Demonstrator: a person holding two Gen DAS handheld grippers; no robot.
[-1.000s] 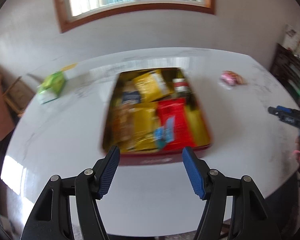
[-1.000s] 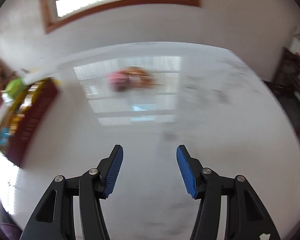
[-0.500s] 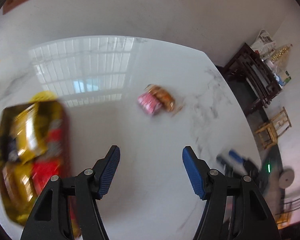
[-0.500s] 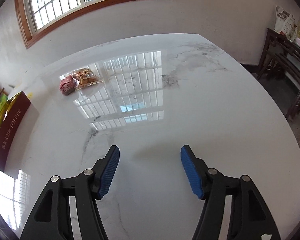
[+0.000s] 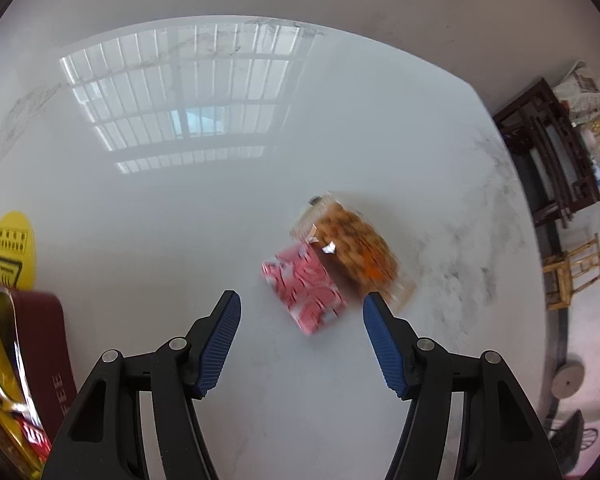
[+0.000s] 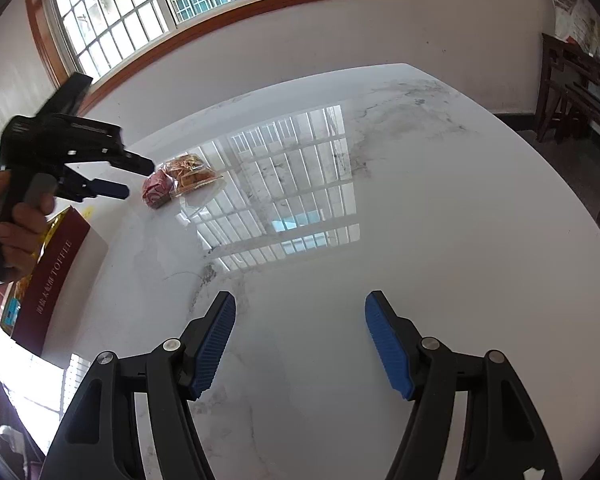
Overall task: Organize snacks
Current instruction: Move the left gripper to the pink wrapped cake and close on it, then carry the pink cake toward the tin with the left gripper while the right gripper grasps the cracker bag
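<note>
A pink snack packet (image 5: 305,287) and a clear bag of orange snacks (image 5: 356,248) lie side by side on the white marble table (image 5: 220,208). My left gripper (image 5: 300,304) is open just short of them, jaws wide on either side of the pink packet. In the right wrist view the same two packets (image 6: 168,184) lie far left, with the left gripper (image 6: 128,178) open above them. My right gripper (image 6: 300,304) is open and empty over bare table. A dark red box (image 5: 40,352) full of snack packs stands at the left.
The red box also shows in the right wrist view (image 6: 52,276). A yellow round sticker (image 5: 11,246) lies beside it. Dark wooden furniture (image 5: 548,160) and a small chair (image 5: 572,272) stand past the table's right edge. A window (image 6: 172,4) is behind.
My left gripper has swung right from over the red box and closed in on the pink and orange packets. The right gripper has turned away to the right over bare table.
</note>
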